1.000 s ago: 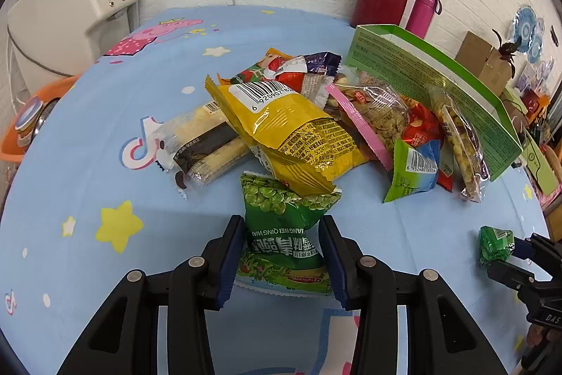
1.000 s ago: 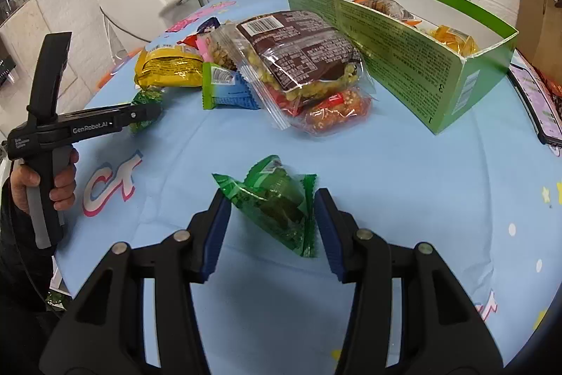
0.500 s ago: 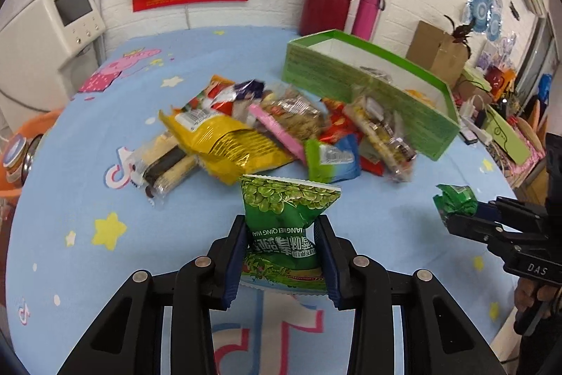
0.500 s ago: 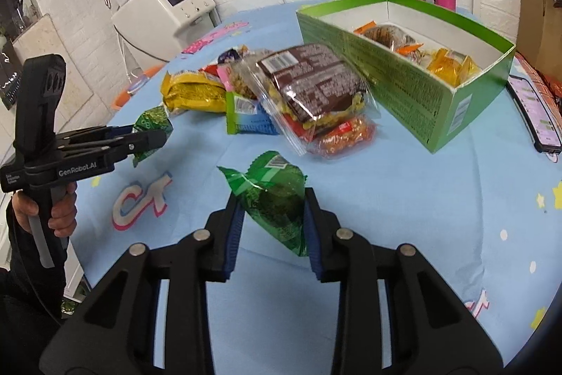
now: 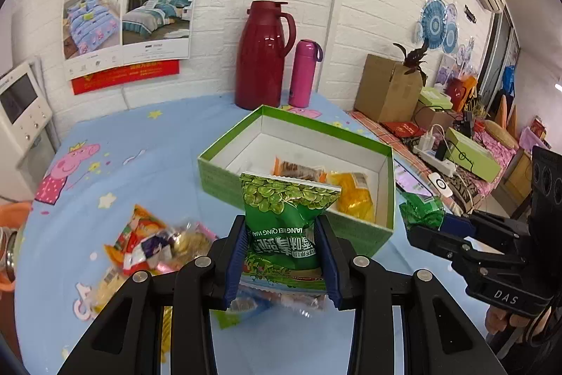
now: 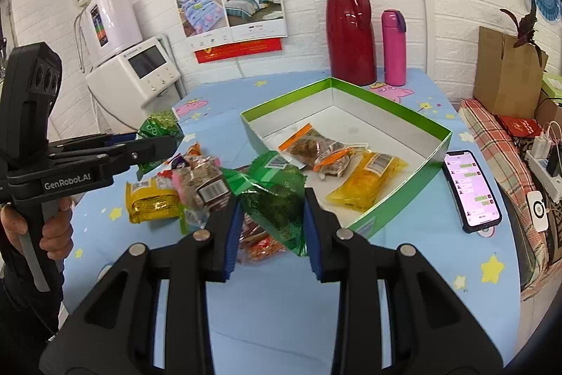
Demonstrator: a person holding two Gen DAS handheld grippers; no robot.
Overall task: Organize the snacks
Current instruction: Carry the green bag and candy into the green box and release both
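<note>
I've got both tongs clenched: left tongs on the green pea bag, right tongs on a crinkly green packet, both held up over the table, near side of the green box. Risk: the slick packet could slip, or a bag could snag on the box's near wall. Far half of box looks free; phone lies just right of it.
</note>
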